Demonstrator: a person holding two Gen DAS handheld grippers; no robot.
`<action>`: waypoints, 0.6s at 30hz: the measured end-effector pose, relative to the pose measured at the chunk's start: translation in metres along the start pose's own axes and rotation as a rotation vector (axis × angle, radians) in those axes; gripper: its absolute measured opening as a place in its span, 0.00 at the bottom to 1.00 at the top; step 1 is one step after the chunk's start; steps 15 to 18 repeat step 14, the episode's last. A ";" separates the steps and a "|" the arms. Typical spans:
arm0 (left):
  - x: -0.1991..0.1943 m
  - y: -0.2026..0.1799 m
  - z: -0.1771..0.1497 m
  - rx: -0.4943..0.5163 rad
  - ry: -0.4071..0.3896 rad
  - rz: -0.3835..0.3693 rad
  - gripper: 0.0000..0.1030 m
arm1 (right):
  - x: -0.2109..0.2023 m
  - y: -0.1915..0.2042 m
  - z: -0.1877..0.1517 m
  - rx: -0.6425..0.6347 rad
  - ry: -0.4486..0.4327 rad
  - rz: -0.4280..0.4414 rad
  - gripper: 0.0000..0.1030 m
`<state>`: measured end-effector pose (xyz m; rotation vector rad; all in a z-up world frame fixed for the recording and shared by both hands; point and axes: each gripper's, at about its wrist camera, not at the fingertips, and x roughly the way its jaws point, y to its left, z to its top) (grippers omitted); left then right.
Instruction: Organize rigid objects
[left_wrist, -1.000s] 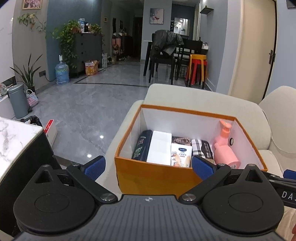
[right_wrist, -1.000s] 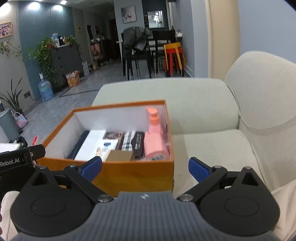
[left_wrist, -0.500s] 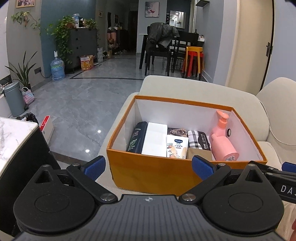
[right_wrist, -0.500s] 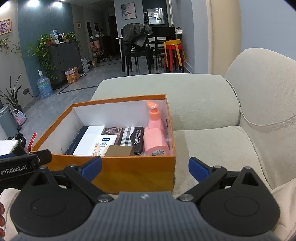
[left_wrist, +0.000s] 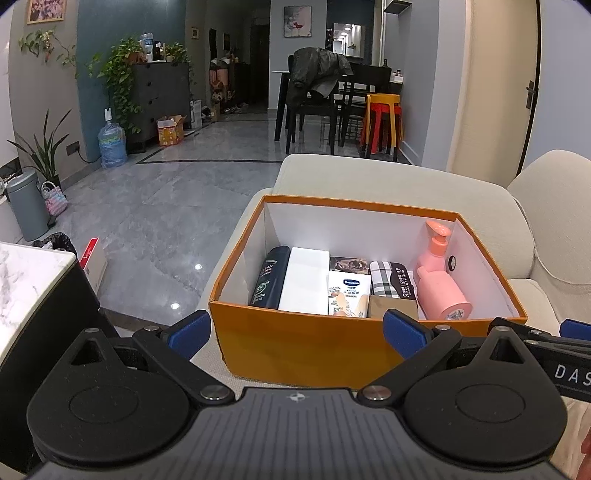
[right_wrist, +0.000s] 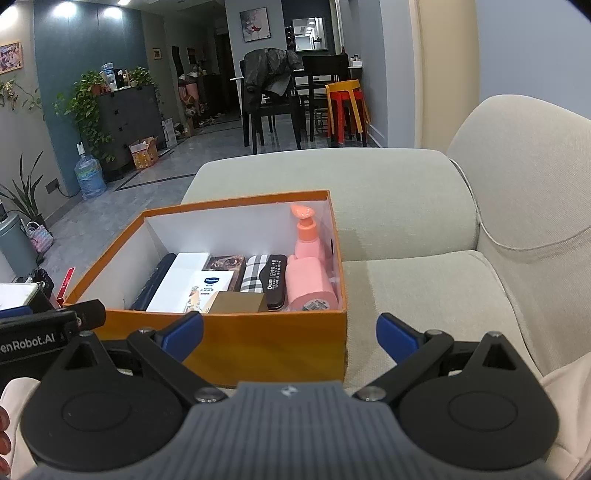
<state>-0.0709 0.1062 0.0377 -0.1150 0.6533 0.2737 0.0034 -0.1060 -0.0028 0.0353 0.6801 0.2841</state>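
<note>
Grippers: left gripper (left_wrist: 295, 328) and right gripper (right_wrist: 290, 330) both spread, empty | box (left_wrist: 306, 347) looks packed; we judge sorting done | we back away level, avoiding its rim

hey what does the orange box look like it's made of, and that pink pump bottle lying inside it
The orange box: likely cardboard, with a matte orange outside, a plain white lining and thin, straight-cut walls with sharp folded corners. The pink pump bottle: probably plastic, smooth and opaque with a soft sheen and a moulded pump head; it lies on its side by the box's right wall. Neither claw touches either.
</note>
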 end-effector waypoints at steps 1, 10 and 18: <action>-0.001 0.000 0.000 0.002 0.000 -0.001 1.00 | 0.000 0.000 0.000 0.002 0.001 -0.001 0.95; -0.001 -0.001 0.001 0.006 0.000 -0.005 1.00 | -0.001 -0.002 0.000 0.006 0.001 -0.002 0.95; -0.002 -0.001 0.003 0.014 -0.003 -0.010 1.00 | 0.000 -0.002 0.000 0.009 0.001 -0.002 0.95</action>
